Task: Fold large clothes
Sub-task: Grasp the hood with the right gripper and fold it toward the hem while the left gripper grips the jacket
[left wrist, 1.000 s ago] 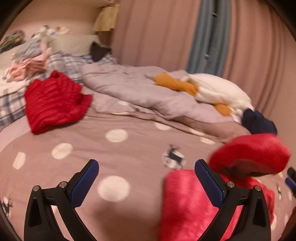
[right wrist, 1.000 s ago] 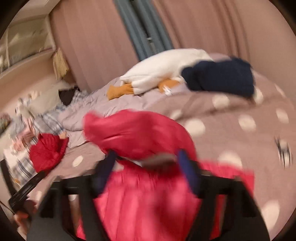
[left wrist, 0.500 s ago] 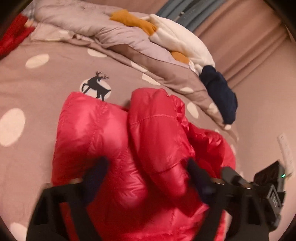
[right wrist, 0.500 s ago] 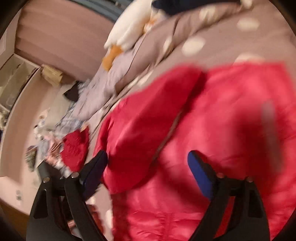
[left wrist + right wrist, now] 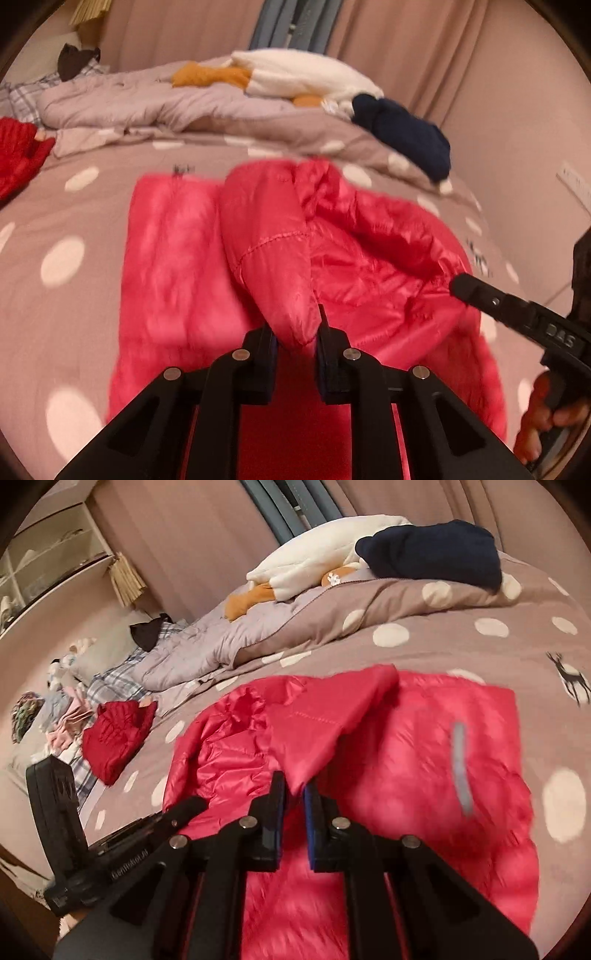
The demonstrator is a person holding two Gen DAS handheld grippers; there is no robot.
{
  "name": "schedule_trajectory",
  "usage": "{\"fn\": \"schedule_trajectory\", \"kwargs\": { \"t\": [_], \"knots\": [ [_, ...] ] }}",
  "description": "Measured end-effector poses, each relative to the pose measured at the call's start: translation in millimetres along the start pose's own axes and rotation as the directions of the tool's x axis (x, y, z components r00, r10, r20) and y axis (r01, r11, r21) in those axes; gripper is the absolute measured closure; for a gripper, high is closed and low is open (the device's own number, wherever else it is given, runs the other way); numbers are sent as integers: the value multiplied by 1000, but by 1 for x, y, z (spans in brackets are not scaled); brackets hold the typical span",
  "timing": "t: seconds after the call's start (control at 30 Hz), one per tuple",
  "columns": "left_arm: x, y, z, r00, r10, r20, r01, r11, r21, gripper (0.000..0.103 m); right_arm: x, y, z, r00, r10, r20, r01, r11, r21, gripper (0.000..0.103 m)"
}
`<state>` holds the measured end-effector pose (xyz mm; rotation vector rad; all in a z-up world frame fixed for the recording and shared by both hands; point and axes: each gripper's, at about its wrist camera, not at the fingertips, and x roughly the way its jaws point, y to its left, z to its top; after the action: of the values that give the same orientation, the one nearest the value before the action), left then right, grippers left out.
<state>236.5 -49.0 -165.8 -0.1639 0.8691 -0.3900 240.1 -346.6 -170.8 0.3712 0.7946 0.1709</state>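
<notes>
A pink-red puffer jacket (image 5: 173,258) lies spread on the dotted brown bed cover (image 5: 62,206); it also shows in the right wrist view (image 5: 424,760). My left gripper (image 5: 295,332) is shut on the end of a folded-over sleeve (image 5: 273,258). My right gripper (image 5: 293,794) is shut on the tip of a jacket fold (image 5: 314,731). The right gripper's body shows at the right edge of the left wrist view (image 5: 517,310); the left gripper's body shows at the lower left of the right wrist view (image 5: 110,856).
A dark red garment (image 5: 118,731) lies to the left. A lilac duvet (image 5: 147,99), a white and orange plush (image 5: 303,77) and a navy garment (image 5: 402,129) lie at the back. Pillows and clothes (image 5: 66,709) lie at the headboard. Curtains and a wall stand behind.
Both grippers were open over the jacket half a second ago; now both are shut on jacket fabric. Both views have tilted up, showing more of the bed.
</notes>
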Motion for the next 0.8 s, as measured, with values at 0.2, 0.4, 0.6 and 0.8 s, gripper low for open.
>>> {"fn": "schedule_trajectory", "kwargs": {
  "t": [0.2, 0.4, 0.6, 0.8],
  "knots": [
    [1, -19, -38, 999, 52, -9, -52, 998, 36, 85, 20, -35, -37, 996, -63, -66, 67, 996, 60, 94],
    [15, -19, -60, 989, 127, 70, -133, 988, 80, 69, 28, -37, -55, 987, -145, -68, 146, 989, 3, 94],
    [22, -10, -59, 993, 108, 56, -111, 992, 58, 68, 42, -49, -66, 989, -147, -34, 148, 989, 32, 89],
    [21, -9, -62, 993, 113, 46, -115, 992, 54, 68, 46, -37, -69, 977, -211, -19, 210, 977, -30, 87]
  ]
}}
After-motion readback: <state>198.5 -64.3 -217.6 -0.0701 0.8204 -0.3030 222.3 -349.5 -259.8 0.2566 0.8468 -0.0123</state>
